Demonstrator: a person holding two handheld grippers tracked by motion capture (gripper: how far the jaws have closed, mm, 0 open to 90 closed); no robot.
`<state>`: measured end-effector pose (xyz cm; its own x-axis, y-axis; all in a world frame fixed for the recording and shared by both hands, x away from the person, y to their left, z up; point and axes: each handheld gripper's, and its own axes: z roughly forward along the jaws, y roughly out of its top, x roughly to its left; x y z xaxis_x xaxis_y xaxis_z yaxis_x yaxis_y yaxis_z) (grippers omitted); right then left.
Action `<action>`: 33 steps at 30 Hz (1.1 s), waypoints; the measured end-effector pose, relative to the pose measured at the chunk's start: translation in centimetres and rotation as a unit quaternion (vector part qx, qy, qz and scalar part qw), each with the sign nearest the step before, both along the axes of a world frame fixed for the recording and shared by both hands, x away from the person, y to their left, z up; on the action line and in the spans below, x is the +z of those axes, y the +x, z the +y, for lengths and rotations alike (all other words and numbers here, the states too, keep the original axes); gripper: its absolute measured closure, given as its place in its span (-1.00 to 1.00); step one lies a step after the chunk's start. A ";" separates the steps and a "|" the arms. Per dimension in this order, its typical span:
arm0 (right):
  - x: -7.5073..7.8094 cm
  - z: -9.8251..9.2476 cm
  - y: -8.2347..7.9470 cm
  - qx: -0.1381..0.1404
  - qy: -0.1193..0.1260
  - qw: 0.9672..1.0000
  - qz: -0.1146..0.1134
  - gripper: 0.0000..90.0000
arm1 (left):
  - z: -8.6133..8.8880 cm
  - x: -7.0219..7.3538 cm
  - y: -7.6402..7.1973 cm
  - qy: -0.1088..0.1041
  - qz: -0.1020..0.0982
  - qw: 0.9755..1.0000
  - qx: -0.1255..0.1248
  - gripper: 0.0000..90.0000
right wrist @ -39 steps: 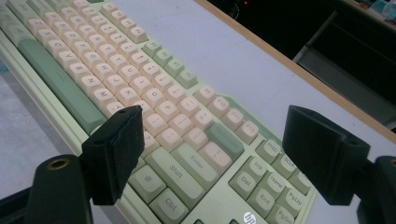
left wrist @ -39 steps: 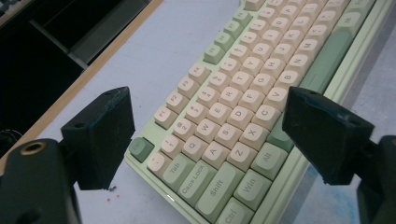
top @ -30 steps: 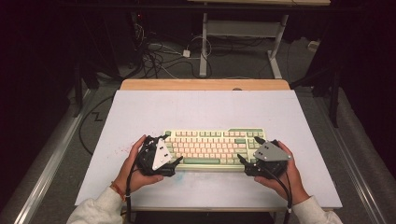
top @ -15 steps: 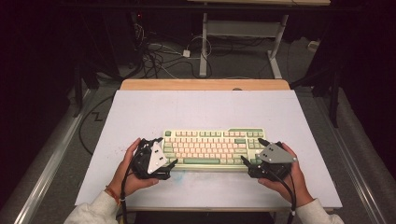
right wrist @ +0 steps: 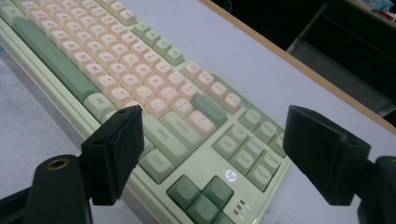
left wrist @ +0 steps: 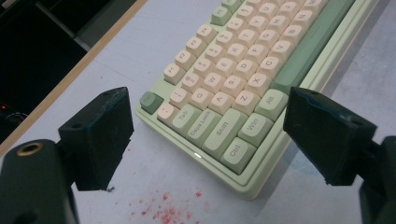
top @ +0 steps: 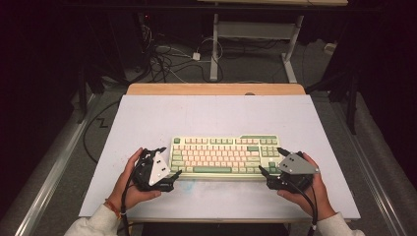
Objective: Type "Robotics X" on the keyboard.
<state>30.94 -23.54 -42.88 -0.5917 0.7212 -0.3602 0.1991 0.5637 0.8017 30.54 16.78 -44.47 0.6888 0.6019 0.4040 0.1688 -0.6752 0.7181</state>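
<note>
Keyboard (top: 223, 156): flat on the table (top: 147, 118), near its 6 o'clock edge.
Left gripper (top: 174, 169): jaws wide apart, at the keyboard's 9 o'clock end.
Right gripper (top: 265, 164): jaws wide apart, at its 3 o'clock end.

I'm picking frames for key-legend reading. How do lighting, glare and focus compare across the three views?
High view: the white tabletop is evenly lit, surroundings dark, the pale green and cream keyboard too small for legends. Left gripper view: near legends sharp, a small glare spot on the keyboard's front edge. Right gripper view: near keys readable, farther rows soft; both black fingers blurred.
</note>
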 end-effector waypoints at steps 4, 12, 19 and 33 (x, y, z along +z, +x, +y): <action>-0.1 -0.4 -0.2 -0.004 -0.002 1.000 0.000 -0.53 | 0.4 -0.2 -0.2 -0.001 0.002 1.000 0.002 -0.67; -0.2 -1.3 -0.5 -0.015 -0.002 1.000 -0.001 -0.54 | 1.3 -0.6 -0.4 0.005 0.008 1.000 0.009 -0.67; -0.2 -2.3 -0.8 -0.029 -0.001 1.000 -0.003 -0.53 | 2.2 -0.9 -0.5 0.000 0.012 1.000 0.020 -0.66; -0.9 -4.3 -1.4 -0.056 -0.001 0.998 0.002 -0.54 | 4.0 -1.9 -0.8 0.009 0.031 0.999 0.036 -0.67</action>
